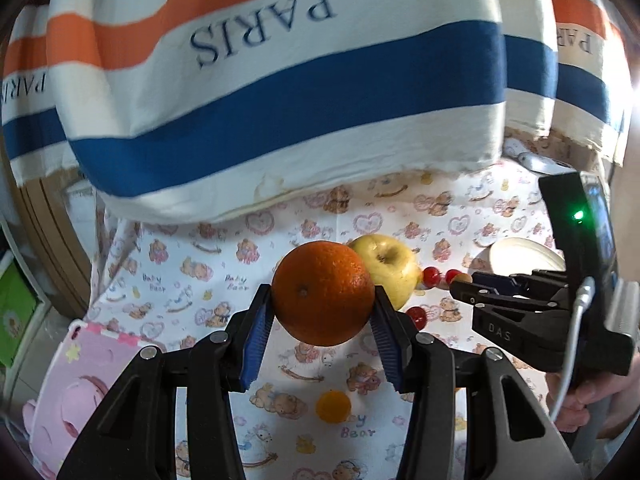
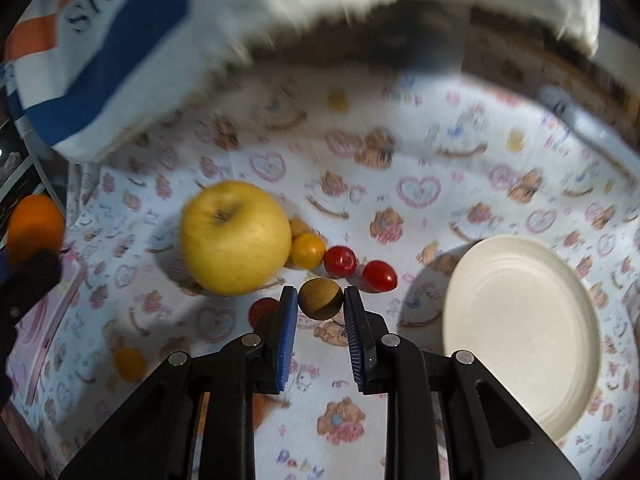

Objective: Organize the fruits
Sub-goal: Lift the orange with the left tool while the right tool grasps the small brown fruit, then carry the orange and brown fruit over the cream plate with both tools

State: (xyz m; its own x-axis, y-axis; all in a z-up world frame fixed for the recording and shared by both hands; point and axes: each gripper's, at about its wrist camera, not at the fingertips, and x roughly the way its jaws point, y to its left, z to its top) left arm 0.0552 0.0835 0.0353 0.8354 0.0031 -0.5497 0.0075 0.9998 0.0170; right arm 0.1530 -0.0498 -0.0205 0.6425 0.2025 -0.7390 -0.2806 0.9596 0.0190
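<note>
Your left gripper [image 1: 323,312] is clamped on the orange [image 1: 323,293], its blue pads pressing the fruit from both sides and holding it clear of the bear-print cloth [image 1: 224,264]. Seen from that wrist, the yellow apple [image 1: 390,266] sits just behind the orange at about 2 o'clock, on the cloth, and a small orange-yellow tomato [image 1: 333,406] lies on the cloth at 6 o'clock, below the held fruit. Your right gripper [image 1: 460,285] shows at 3 o'clock from the orange, with the white plate [image 1: 524,254] behind it.

Your right gripper [image 2: 321,304] is closed on a small brown round fruit [image 2: 321,299], pinched between the tips of its pads. From that fruit, the apple [image 2: 236,236] lies at 10 o'clock. A yellow cherry tomato [image 2: 307,250] touches the apple's right side, with another small yellow one [image 2: 298,226] just behind it. Two red cherry tomatoes [image 2: 340,261] [image 2: 380,276] lie at 1 and 2 o'clock from the brown fruit, near each other. A third red one [image 2: 262,310] shows at 9 o'clock, partly hidden by the left pad. The plate [image 2: 520,328] lies at 3 o'clock, well apart. A striped pillow [image 1: 280,80] printed PARIS lies along the far side of the cloth.
</note>
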